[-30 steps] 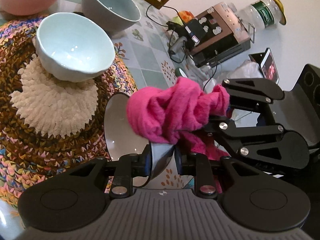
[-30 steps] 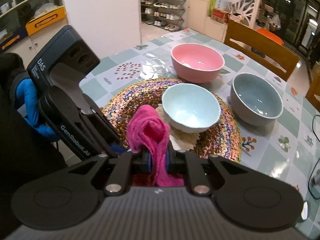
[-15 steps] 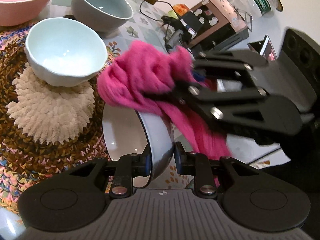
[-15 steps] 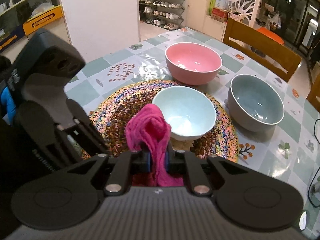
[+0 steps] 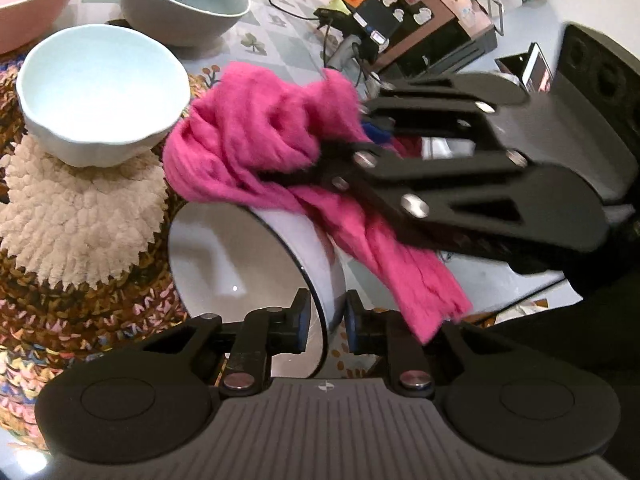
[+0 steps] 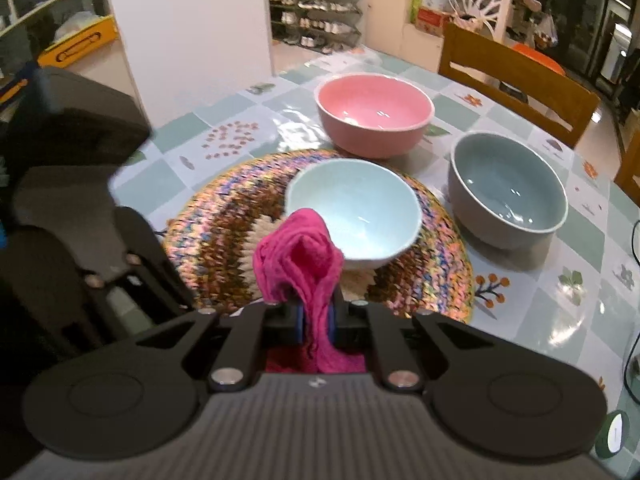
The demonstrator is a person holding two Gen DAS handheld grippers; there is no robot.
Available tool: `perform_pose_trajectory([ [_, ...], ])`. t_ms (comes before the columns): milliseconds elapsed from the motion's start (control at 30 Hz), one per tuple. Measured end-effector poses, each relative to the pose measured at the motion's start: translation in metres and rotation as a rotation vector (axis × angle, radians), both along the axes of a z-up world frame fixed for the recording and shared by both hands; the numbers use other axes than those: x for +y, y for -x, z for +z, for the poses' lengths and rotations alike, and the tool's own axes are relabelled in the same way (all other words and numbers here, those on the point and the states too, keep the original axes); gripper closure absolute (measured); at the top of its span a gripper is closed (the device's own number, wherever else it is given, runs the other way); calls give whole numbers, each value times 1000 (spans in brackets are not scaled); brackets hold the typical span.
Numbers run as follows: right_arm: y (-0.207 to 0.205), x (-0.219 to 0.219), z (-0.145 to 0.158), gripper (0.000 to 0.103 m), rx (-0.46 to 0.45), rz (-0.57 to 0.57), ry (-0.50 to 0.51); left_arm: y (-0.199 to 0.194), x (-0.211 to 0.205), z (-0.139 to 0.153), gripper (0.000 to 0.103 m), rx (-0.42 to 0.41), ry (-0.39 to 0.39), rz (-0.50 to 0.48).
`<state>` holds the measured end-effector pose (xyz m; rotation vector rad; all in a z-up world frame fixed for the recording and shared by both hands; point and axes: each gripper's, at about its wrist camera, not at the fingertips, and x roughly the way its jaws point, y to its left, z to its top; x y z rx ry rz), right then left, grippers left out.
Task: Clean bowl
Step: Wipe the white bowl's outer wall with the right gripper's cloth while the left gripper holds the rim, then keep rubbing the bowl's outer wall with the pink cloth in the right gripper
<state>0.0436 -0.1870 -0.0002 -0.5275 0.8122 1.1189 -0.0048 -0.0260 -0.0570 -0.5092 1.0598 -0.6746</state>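
Note:
My left gripper (image 5: 326,320) is shut on the rim of a white bowl with a dark edge (image 5: 240,264), held tilted on its side above the mat. My right gripper (image 6: 316,316) is shut on a pink cloth (image 6: 300,256). In the left wrist view the right gripper's body (image 5: 480,184) comes in from the right and the pink cloth (image 5: 272,136) lies over the top rim and outer wall of the held bowl. The held bowl does not show in the right wrist view.
A light blue bowl (image 6: 354,216) sits on a round woven mat (image 6: 224,220). A pink bowl (image 6: 374,116) and a grey bowl (image 6: 508,196) stand behind on the tiled table (image 6: 580,280). A wooden chair (image 6: 516,80) is beyond. Boxes, cables and bottles (image 5: 432,20) lie at right.
The right gripper has carried the pink cloth from beside the held bowl up and over its top rim, to the left. The left gripper still holds the bowl, now slightly closer.

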Motion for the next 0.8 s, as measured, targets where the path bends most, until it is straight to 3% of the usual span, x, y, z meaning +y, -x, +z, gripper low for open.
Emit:
perform_pose_trajectory([
  [533,15,-1,17,92,-10,72,6,8,11,-2,86,19,46,43],
  [800,0,16,6,92,-11,81,21,16,15,-3,86,33,41,73],
])
